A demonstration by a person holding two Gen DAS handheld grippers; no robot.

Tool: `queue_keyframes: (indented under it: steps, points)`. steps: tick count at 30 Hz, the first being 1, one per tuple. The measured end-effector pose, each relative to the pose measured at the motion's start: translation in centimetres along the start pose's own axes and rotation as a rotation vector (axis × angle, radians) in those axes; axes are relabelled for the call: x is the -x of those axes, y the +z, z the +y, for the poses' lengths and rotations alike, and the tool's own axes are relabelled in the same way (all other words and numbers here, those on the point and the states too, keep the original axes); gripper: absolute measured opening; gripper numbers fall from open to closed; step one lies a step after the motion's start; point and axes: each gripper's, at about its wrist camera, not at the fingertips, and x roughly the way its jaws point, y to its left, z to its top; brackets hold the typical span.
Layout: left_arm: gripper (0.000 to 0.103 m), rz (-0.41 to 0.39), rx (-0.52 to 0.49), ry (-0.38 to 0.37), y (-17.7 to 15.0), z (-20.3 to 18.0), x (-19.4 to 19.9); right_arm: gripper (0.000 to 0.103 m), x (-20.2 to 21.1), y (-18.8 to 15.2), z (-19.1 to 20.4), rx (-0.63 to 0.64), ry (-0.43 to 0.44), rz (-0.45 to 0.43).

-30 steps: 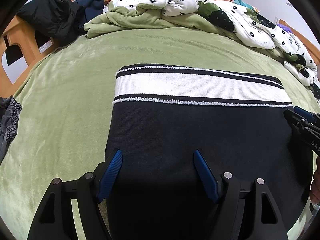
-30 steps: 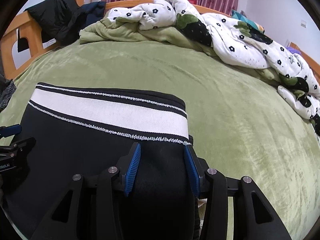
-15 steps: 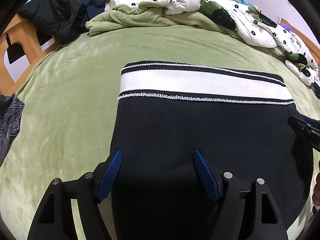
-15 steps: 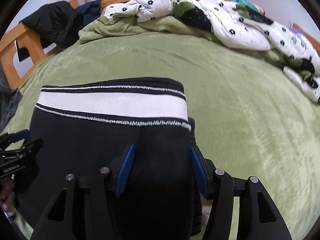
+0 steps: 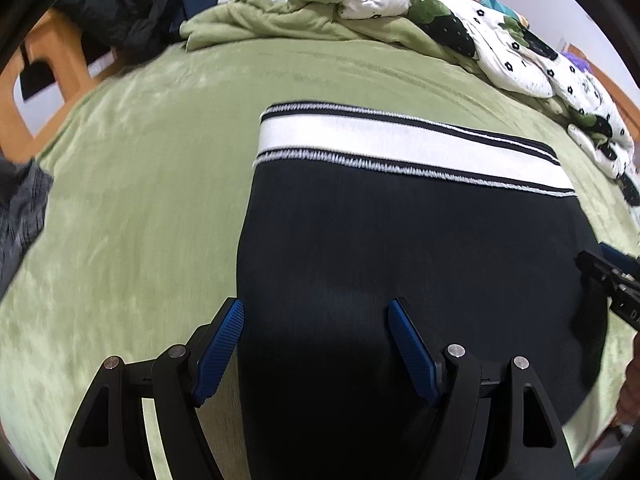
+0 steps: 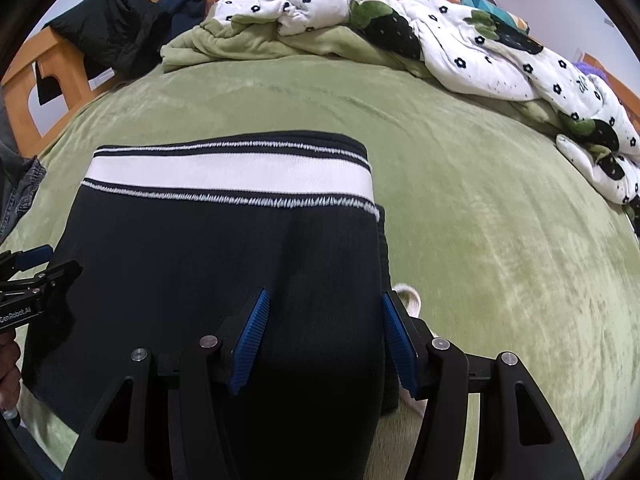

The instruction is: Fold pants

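Item: black pants (image 5: 408,248), knit, with a white waistband (image 5: 400,148) edged in black and white stitching. Location: lying on the green bed cover (image 5: 132,200), near the near edge of the bed, waistband on the far side. The cloth lies as a compact flat block with square sides, which suggests at least one fold is already made; how many layers lie under the top one cannot be told.

Left tongs (image 5: 312,344): spread wide, blue pads standing apart over the left part of the dark cloth, one pad just at the garment's left edge. Nothing is pinched between them.

Right tongs (image 6: 324,340): parted, pads astride the garment's right edge; dark cloth runs between them but neither pad presses on it. A pale cord loop (image 6: 408,296), possibly a drawstring, shows just beside the right pad.

Both tongs point down at the near half of the block, one toward each side. Judgement: that placement suits releasing a finished fold, or picking up the near edge to carry it toward the waistband.

Surroundings: rumpled floral quilt (image 6: 460,40) and green blanket (image 6: 240,44) at the headboard end, well apart; dark jackets (image 6: 108,28) on the wooden frame (image 6: 56,60); grey garment (image 5: 20,208) at the left margin.
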Motion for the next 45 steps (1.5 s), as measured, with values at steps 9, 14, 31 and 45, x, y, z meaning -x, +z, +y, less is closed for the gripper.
queue_keyframes:
  steps: [9, 14, 31, 45]
  points:
    - [0.073, 0.037, -0.058, -0.013, -3.6, -2.0, 2.1, 0.061, 1.9, -2.5, 0.9, -0.016, -0.016, 0.051]
    - [0.073, 0.038, -0.149, 0.023, -5.1, -3.6, 4.4, 0.061, 4.8, -3.7, 0.9, -0.028, 0.01, 0.032]
    - [0.073, -0.307, -0.043, -0.084, -9.9, -3.4, 17.9, 0.072, 17.6, -10.4, 1.4, -0.106, -0.069, -0.224]
    - [0.082, -0.396, 0.017, -0.052, -14.6, -2.6, 19.8, 0.098, 19.8, -14.5, 1.3, -0.122, -0.023, -0.249]
